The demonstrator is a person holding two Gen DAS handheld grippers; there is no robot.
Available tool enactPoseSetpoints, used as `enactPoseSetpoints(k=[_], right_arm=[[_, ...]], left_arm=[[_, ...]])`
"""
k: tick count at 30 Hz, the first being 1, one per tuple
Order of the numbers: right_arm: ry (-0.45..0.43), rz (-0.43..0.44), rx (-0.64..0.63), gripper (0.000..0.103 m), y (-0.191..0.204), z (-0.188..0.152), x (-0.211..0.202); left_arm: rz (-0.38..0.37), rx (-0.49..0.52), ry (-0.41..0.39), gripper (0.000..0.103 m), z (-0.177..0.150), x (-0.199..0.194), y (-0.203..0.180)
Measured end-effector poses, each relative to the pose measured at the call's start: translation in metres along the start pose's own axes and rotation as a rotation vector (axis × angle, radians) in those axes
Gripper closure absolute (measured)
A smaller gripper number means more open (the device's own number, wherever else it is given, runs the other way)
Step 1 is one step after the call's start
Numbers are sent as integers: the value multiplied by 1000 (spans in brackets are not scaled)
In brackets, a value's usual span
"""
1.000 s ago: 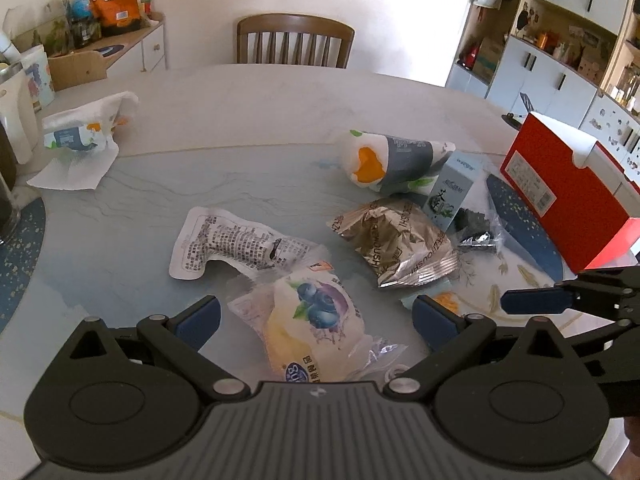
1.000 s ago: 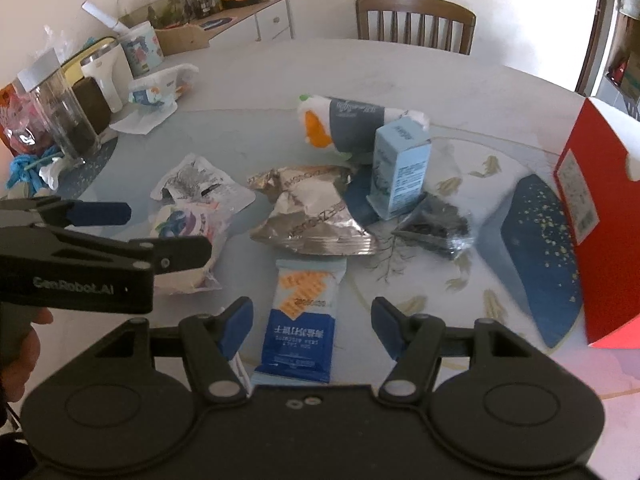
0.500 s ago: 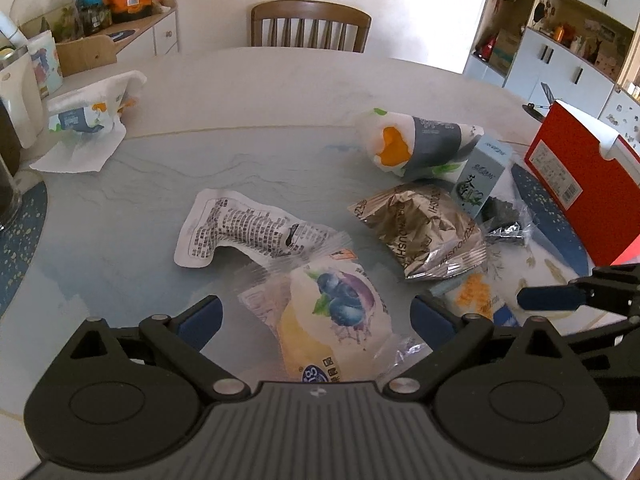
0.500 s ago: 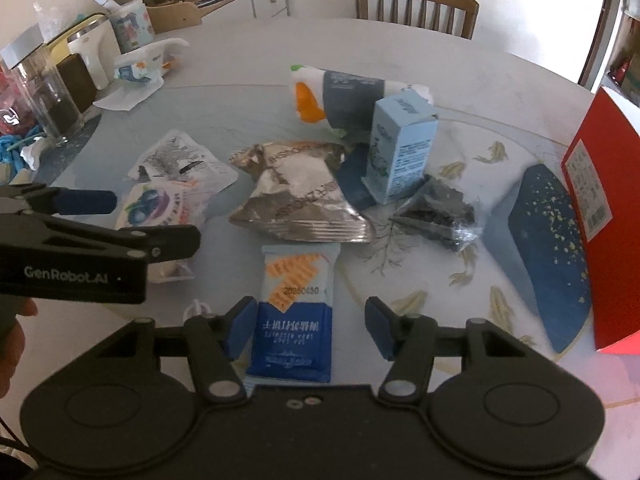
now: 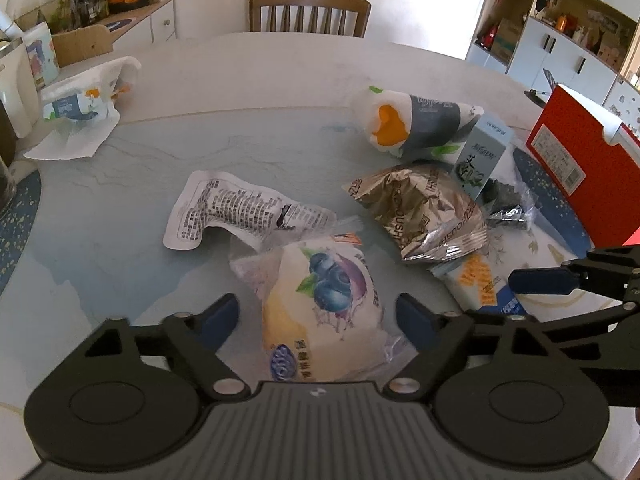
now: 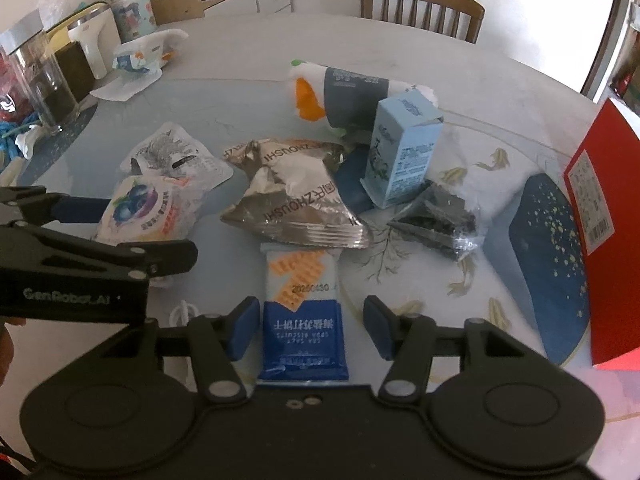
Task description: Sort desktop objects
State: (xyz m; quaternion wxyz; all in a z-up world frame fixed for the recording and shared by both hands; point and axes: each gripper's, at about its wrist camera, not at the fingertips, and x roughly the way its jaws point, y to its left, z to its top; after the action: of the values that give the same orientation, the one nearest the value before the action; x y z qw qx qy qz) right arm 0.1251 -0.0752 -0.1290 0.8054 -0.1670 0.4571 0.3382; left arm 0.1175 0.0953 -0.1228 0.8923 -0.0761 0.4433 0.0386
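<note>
Closing left hand-held gripper [image 5: 318, 316] hides blueberry packet [image 5: 328, 300] base — right [image 6: 306, 326] too, astride biscuit pack [image 6: 303, 320].

Between the right gripper's [image 6: 306, 328] fingers we read "SODA BISCUITS" and "SEA SALT" on the blue cracker packet [image 6: 301, 314] (upside down to us), with the date stamp "20260430" higher up. Just beyond it, the silver foil bag [image 6: 294, 200] carries "ZHOUSHI". To its left, the left gripper's [image 6: 120, 236] black body says "GenRobot.AI". The other labels are too small to read.
</note>
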Motion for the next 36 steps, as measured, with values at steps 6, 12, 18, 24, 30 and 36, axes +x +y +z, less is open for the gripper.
enactPoseSetpoints(k=[6, 12, 18, 24, 30, 36], right_arm=[[-7, 6, -10, 64, 0, 2, -1], [-11, 8, 4, 68, -2, 2, -2], [-15, 16, 23, 68, -4, 1, -8], [-28, 32, 51, 68, -7, -1, -18], [-37, 54, 79, 68, -10, -5, -30], [-65, 70, 106, 68, -15, -6, -48]], left_arm=[[-2, -3, 2, 43, 3, -1, 1], [5, -8, 0, 46, 3, -4, 2], [-8, -21, -1, 47, 2, -10, 4], [-26, -30, -12, 47, 2, -21, 4], [-45, -31, -17, 47, 2, -33, 0], [-67, -28, -22, 47, 3, -47, -6]])
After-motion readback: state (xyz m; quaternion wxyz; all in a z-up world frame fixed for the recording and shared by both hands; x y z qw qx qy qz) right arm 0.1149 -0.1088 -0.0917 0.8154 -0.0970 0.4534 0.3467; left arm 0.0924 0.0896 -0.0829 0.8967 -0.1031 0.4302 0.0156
